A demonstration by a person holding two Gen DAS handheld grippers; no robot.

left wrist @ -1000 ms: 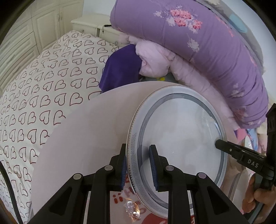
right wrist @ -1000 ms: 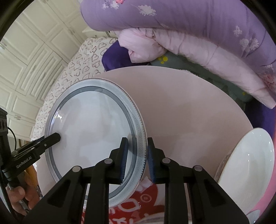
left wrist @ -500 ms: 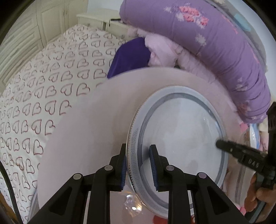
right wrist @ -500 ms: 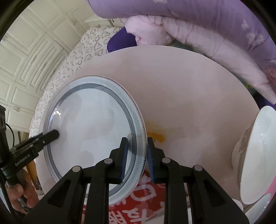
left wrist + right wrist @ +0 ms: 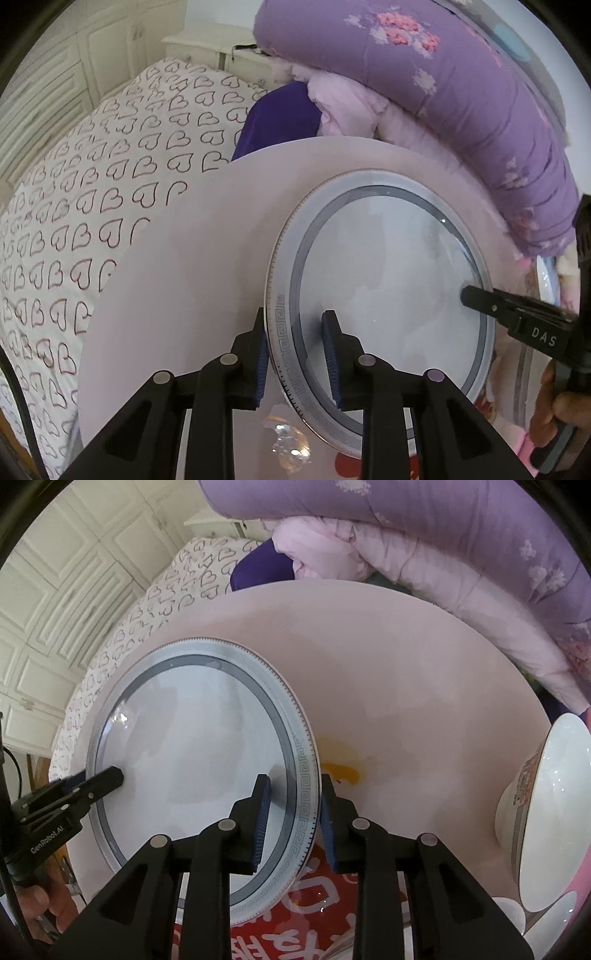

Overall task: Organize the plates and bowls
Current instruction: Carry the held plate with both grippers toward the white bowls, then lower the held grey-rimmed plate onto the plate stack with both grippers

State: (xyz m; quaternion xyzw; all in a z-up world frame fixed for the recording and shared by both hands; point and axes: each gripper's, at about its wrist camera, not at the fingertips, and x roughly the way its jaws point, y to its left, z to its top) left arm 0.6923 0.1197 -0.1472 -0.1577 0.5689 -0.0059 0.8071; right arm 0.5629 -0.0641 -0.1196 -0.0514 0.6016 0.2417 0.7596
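Left wrist view, left to right: heart-print bedspread at upper left; round pale-pink table at centre; left gripper at lower centre, its blue pads straddling the near rim of the grey-banded plate, whether pressing cannot be told; right gripper at the plate's right rim. Right wrist view: the plate lies left of centre on the table; right gripper, jaws just eased wider (rim between them, a gap beside each pad); yellow smear; white bowl tilted at the right edge.
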